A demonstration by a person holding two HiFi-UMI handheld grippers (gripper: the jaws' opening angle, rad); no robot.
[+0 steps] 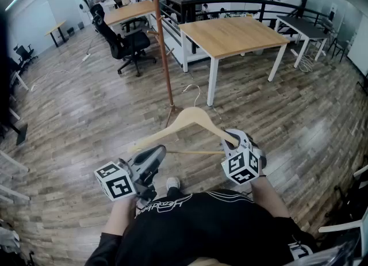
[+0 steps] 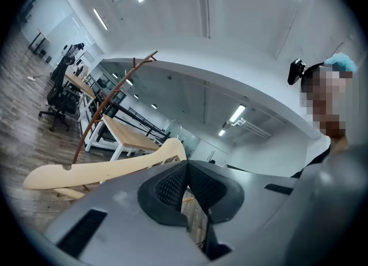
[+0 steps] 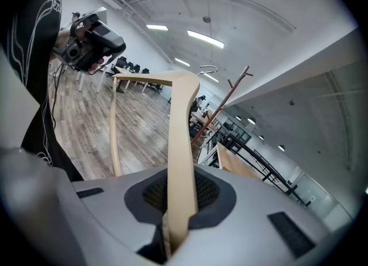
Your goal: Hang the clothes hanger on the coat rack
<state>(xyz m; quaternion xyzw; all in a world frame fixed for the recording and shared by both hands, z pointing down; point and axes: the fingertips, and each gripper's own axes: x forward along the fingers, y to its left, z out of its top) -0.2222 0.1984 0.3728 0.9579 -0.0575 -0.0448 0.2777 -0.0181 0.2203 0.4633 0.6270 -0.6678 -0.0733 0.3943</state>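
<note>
I'm in the carry step: my right fingers (image 3: 210, 193) are clamped on one arm of the hanger (image 1: 190, 118), and my left fingers (image 2: 167, 190) are together, empty, beside its other end. The rack (image 1: 163, 46) stands well ahead on the floor (image 1: 86, 115). Next I need to close in and raise the hanger to hang it there.

Right gripper (image 1: 234, 139) clamped (left gripper (image 1: 160, 152) empty)

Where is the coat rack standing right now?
Head view, upper centre-left: the coat rack stands on the floor ahead, just left of the wooden table, beyond the hanger clamped in the right gripper.
</note>
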